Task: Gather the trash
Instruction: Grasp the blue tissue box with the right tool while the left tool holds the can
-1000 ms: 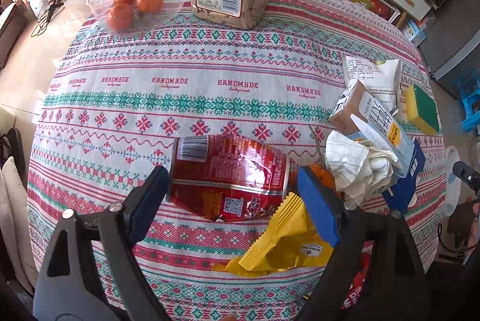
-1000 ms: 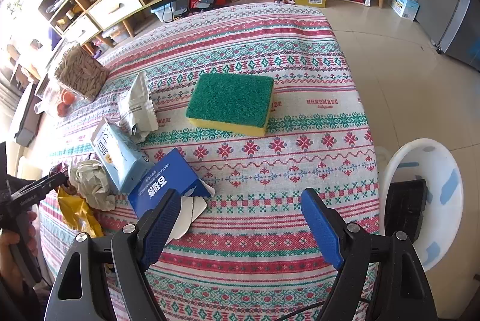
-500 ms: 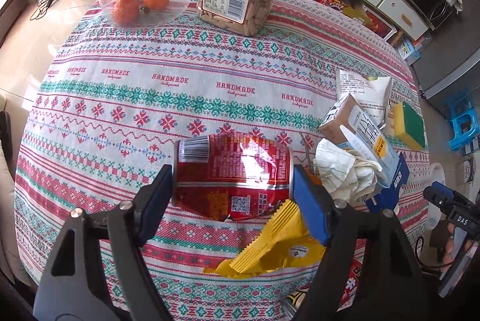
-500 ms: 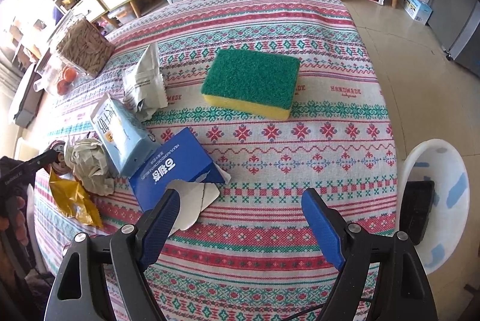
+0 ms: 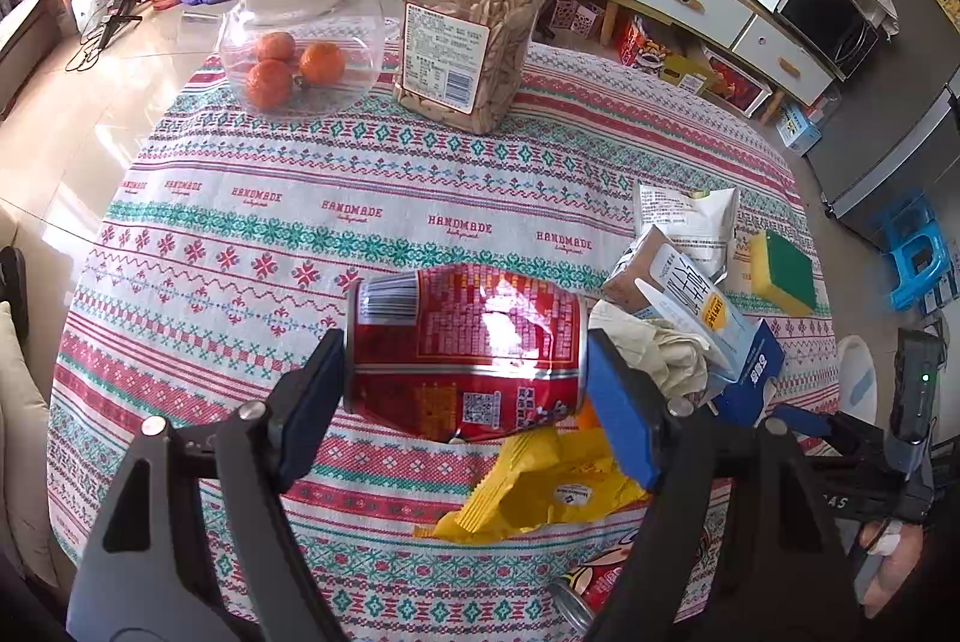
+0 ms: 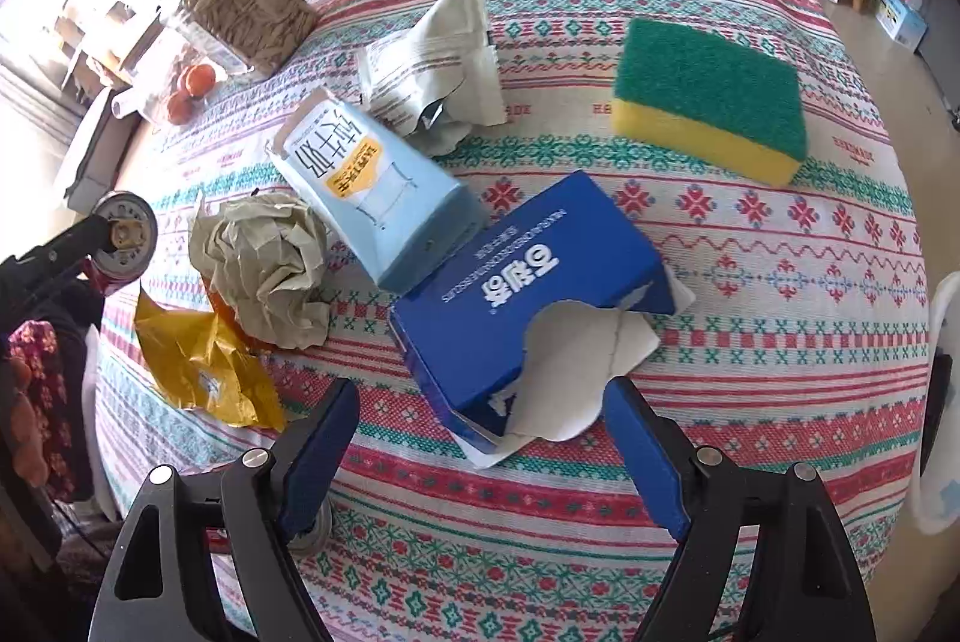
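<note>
My left gripper (image 5: 465, 396) is shut on a dented red can (image 5: 465, 348) and holds it by its two ends above the tablecloth. The can's end also shows in the right wrist view (image 6: 123, 237). Under it lie a yellow wrapper (image 5: 540, 486), a crumpled paper ball (image 5: 654, 348), a light blue carton (image 5: 690, 294), a torn blue box (image 5: 750, 372) and a white foil bag (image 5: 684, 222). My right gripper (image 6: 480, 438) is open and empty, its fingers either side of the torn blue box (image 6: 528, 282) near the table's front edge.
A glass jar of oranges (image 5: 300, 36) and a jar of biscuits (image 5: 474, 18) stand at the far side. A green and yellow sponge (image 6: 708, 96) lies at the right. A second can (image 5: 594, 588) lies near the edge. A white tub (image 6: 942, 402) sits beside the table.
My left gripper has closed on the red can and lifted it off the cloth. My right gripper has moved forward and closer to the blue box.
</note>
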`<state>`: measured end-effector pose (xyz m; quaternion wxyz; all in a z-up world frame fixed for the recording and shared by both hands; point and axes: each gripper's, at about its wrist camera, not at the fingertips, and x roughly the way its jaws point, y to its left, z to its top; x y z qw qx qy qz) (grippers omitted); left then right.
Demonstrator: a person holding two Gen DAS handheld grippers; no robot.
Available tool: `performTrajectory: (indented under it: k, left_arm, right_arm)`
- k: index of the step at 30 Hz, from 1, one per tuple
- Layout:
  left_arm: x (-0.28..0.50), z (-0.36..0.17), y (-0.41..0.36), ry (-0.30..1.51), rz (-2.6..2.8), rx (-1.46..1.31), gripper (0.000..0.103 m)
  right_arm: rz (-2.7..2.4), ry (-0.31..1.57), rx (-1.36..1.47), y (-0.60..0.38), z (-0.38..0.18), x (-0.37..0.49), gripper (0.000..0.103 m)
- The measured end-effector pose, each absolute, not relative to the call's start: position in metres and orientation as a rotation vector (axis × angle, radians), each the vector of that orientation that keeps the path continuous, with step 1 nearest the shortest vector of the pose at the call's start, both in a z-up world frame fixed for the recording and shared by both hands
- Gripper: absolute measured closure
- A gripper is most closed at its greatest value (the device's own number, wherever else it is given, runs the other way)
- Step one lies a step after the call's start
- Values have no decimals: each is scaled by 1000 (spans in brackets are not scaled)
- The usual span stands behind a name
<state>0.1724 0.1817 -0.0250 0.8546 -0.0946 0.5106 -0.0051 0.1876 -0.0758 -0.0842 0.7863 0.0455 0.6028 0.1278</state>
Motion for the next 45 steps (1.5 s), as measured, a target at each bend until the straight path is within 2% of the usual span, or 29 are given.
performTrajectory:
  k: [5,7,9,11,17,19,20,21,33,45]
  left_arm:
    - [165,-20,180,1060,-46,-165,25]
    - [161,-17,179,1054,-57,-155,25]
    - [158,-16,178,1049,-66,-154,25]
    - [155,-14,176,1045,-76,-154,25]
    - [150,-10,169,1034,-97,-152,25]
    - [150,-10,167,1032,-101,-152,25]
    - [149,-9,166,1031,-101,-154,25]
    - [149,-9,165,1030,-102,-155,25]
    - [145,-2,150,1008,-118,-166,25]
    - [138,10,126,976,-176,-176,25]
  right_arm:
    - [218,1258,47,-53,-94,195,20]
    - [188,1239,27,-51,-94,197,27]
    - [177,1226,19,-51,-93,198,45]
    - [201,1222,31,-52,-91,200,59]
    - [255,1237,41,-57,-82,189,69]
    - [271,1232,39,-62,-76,180,75]
    - [281,1225,41,-69,-71,175,84]
    - [295,1221,45,-72,-66,172,88]
    - [308,1212,-17,-99,-47,143,94]
    - [287,1180,15,-141,-26,131,96]
